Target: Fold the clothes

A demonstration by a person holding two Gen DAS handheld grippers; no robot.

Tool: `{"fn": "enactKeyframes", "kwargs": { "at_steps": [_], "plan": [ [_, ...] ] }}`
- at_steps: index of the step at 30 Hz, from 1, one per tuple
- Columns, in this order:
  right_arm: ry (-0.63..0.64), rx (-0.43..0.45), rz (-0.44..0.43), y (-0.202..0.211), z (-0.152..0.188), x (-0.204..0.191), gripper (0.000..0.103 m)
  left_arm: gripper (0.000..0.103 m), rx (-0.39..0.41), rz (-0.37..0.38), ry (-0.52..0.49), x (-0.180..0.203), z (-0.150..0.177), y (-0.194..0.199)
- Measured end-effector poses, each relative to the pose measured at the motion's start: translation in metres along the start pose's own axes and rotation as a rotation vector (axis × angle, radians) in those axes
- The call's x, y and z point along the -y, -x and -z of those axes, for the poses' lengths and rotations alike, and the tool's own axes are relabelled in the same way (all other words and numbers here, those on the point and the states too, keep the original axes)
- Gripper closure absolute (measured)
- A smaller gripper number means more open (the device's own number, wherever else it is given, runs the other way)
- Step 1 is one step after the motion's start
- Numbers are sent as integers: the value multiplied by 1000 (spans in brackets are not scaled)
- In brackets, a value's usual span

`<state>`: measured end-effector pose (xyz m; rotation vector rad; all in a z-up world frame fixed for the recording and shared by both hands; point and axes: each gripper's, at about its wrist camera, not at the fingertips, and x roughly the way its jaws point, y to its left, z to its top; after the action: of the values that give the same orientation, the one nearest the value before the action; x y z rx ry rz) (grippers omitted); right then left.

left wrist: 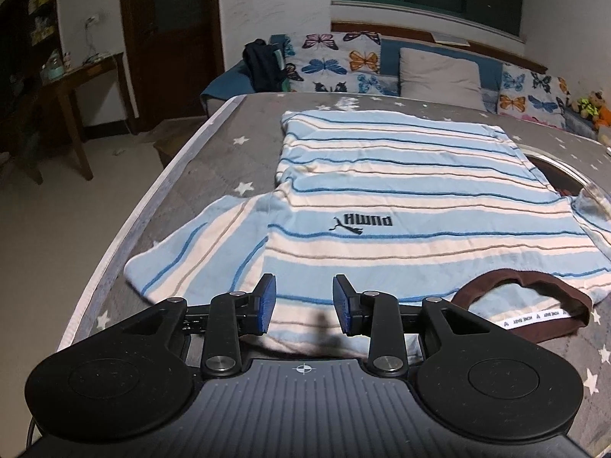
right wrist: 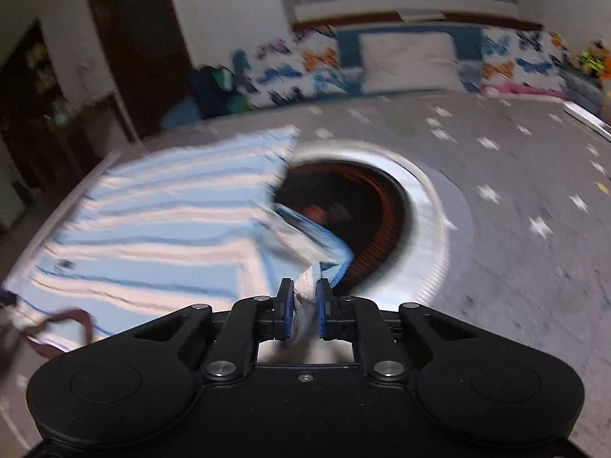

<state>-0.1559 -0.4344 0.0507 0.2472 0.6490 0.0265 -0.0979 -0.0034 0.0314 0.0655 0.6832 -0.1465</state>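
Your left tongs [left wrist: 303,303] tilt down over the striped shirt [left wrist: 401,206], parted and empty. Your right tongs [right wrist: 305,309] pinch a shirt sleeve [right wrist: 313,244]; that view is blurred.

Motion-blurred shirt [right wrist: 152,221] and round hole [right wrist: 343,210] in right wrist view.

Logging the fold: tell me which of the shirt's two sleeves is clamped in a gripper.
The right-hand sleeve, pinched in the right gripper by the round dark opening. The other sleeve lies flat, untouched, beyond the open left gripper.
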Motion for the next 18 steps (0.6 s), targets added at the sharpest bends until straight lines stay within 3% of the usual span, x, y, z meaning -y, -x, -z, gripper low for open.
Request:
{"fn": "enactKeyframes", "kwargs": {
  "at_steps": [8,18],
  "plan": [
    [116,-47,-188,-26,-2,-68,89,64,12,-44,66,-18,4,11],
    [176,-174,-231,-76,22,-98,89,59,14,-96,134,-37,5,15]
  ]
}}
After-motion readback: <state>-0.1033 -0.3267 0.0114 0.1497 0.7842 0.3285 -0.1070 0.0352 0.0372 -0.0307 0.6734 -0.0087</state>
